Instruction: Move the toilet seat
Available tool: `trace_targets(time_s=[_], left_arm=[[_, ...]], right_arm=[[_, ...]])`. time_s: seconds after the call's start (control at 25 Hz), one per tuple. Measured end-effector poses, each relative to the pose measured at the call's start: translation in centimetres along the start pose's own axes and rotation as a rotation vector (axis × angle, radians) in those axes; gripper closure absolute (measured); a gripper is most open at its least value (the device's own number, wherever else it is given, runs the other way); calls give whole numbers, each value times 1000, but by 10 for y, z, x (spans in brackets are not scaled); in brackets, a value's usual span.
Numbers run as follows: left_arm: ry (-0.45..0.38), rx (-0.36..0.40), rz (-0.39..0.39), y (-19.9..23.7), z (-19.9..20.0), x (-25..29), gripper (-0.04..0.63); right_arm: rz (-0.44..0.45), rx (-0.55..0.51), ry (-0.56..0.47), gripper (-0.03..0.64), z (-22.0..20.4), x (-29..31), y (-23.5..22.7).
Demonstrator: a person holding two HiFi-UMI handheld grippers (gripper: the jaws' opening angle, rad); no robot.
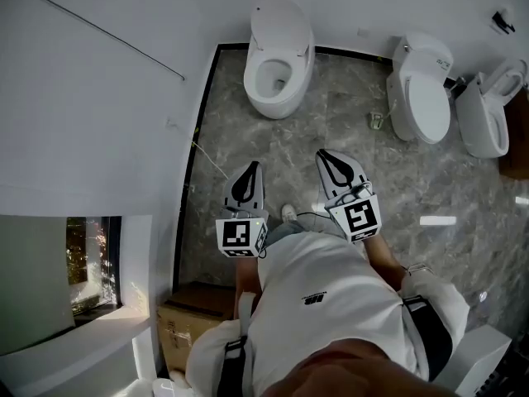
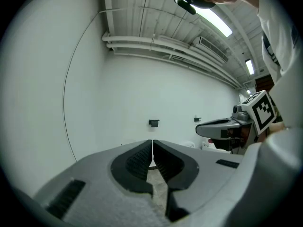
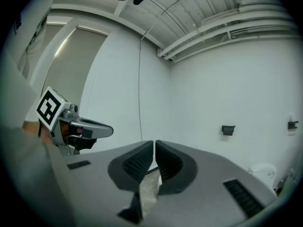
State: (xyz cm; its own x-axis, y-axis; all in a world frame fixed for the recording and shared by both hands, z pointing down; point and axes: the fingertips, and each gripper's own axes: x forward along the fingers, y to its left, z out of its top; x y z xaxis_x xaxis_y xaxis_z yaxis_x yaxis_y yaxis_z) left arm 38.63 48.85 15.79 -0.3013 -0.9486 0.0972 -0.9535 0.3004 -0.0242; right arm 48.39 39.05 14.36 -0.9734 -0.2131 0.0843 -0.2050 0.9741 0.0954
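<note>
Grey veined stone floor (image 1: 248,151) runs between white walls, and three white toilets stand along its far edge. The toilet (image 1: 278,56) nearest the far left corner has its lid (image 1: 282,23) raised toward the wall, so the bowl is open. The toilet seat (image 1: 257,79) looks to lie as a broad ring around that opening, though the head view does not settle whether that ring is the seat or the bare rim. To its right along the same edge, a second toilet (image 1: 423,93) has its lid down. A third toilet (image 1: 489,110) stands just beside it at the far right corner. A cardboard box (image 1: 183,325) sits at the near left edge of the floor, below a lit window (image 1: 89,263).

A person in a white shirt (image 1: 331,304) stands over the near part of the floor and holds both tools out level. They are well apart from every toilet and touch nothing. The left gripper (image 1: 252,166) has its jaws pressed together with nothing between the ribbed black pads (image 2: 137,161), and it aims at a blank wall with a small black fitting (image 2: 154,122). The right gripper (image 1: 323,153) also has its jaws pressed together and empty, with only the floor showing through the slit below its pads (image 3: 136,162).
</note>
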Motion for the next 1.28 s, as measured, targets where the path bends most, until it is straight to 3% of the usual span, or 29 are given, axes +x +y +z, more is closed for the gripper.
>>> trace_targets(time_s=[0.64,1.28], left_arm=[[-15,14,-79,77,3,57,563],[-9,14,-110,124,7,129,563]], right_arm=[[-68,-26,18,580,7,90,5],[-99,-14,45,580,3,166,-32]])
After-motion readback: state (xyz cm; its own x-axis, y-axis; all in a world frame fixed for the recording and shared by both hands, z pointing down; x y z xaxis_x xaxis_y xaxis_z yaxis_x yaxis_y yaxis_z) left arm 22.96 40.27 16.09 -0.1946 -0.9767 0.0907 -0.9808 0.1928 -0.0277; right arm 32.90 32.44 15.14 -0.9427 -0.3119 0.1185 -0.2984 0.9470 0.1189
